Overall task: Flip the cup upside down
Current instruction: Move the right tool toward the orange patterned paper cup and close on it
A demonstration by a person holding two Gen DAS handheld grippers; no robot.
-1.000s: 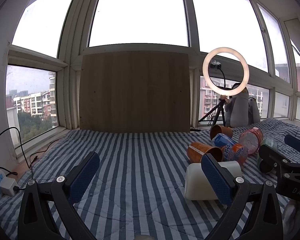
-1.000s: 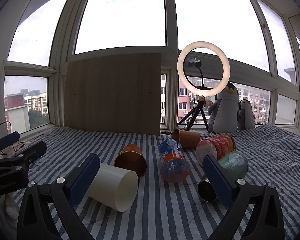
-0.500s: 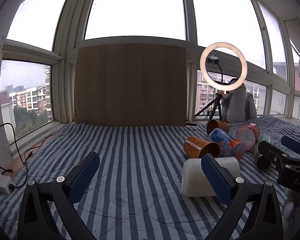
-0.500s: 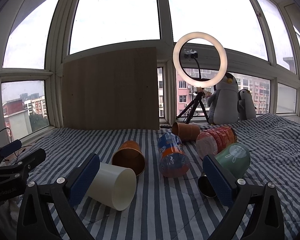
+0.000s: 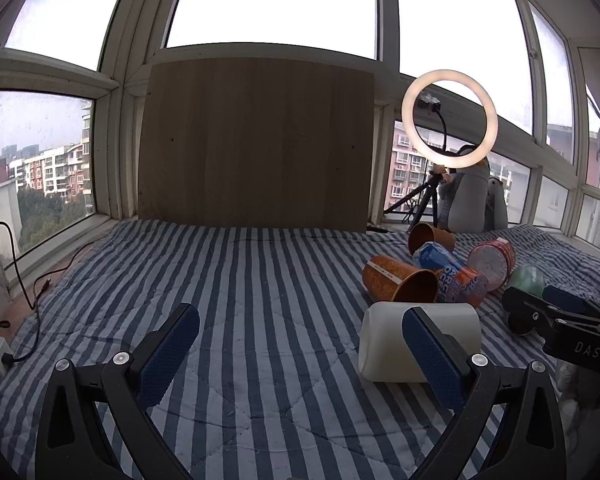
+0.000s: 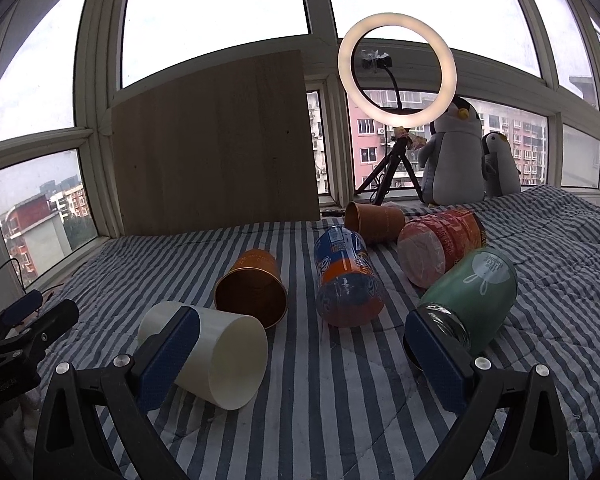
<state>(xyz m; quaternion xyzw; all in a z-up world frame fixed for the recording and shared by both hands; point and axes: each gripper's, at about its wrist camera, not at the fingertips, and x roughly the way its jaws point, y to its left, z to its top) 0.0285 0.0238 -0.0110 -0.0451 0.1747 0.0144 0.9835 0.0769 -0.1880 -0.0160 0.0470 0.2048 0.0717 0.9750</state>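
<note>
White plastic cup (image 6: 212,354) lies on its side on the striped bed (image 6: 340,420); judged light, stiff, slippery. Grip across mid-wall. Both jaws stand open, empty.

White cup (image 6: 216,356), blue-striped quilt (image 6: 340,420)

I read "DAS" in pale letters on the black body of the right gripper (image 5: 572,320), seen from my left camera. The blue and orange bottle (image 5: 454,276) has large white lettering, not legible to me. Green jar (image 6: 476,296) print too small to read
</note>
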